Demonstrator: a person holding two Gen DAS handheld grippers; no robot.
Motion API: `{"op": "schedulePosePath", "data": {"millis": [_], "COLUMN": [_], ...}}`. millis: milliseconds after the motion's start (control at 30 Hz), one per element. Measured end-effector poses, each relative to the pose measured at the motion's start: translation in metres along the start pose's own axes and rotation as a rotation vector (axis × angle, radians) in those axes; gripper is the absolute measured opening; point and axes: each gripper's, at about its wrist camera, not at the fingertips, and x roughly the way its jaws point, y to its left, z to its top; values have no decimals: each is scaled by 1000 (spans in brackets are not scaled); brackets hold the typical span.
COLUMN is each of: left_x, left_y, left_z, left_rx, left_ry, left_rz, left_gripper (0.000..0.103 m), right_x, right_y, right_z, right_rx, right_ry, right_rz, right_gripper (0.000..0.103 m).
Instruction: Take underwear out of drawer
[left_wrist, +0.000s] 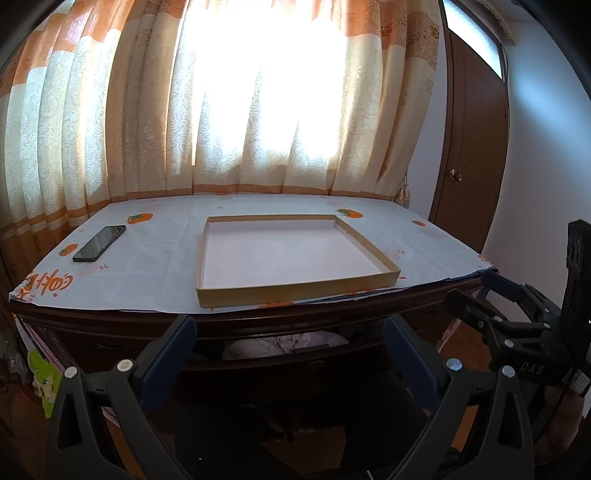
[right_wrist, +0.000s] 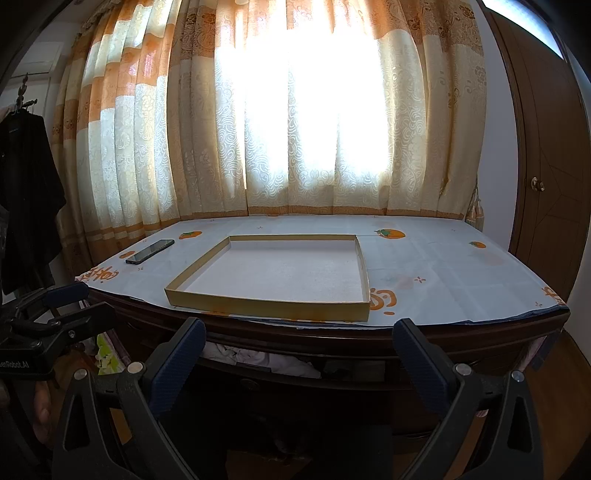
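I see the left claw (left_wrist: 290, 347) and right claw (right_wrist: 299, 350) in matt black plastic, their pads (left_wrist: 173, 354) ribbed dark blue with shiny metal screws. The surface (right_wrist: 332, 338) is dark polished wood under a smooth printed paper-like sheet (left_wrist: 155, 258). The shallow tray (left_wrist: 295, 290) looks like matt cardboard. The phone (left_wrist: 99, 243) is glossy; the underwear (right_wrist: 258, 360) is soft, crumpled cloth; the curtain (left_wrist: 110, 129) is embossed fabric
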Motion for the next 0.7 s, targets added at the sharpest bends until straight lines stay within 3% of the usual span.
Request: {"op": "schedulePosePath", "data": {"millis": [700], "left_x": [0], "left_y": [3], "left_z": [-2], "left_rx": [4], "left_ry": [-2], "left_rz": [-2], "left_gripper": [103], "right_x": [4], "right_y": [0], "right_z": [-4], "right_rx": [2], "right_ry": [2], "right_rz": [2], "right_gripper": [102]}}
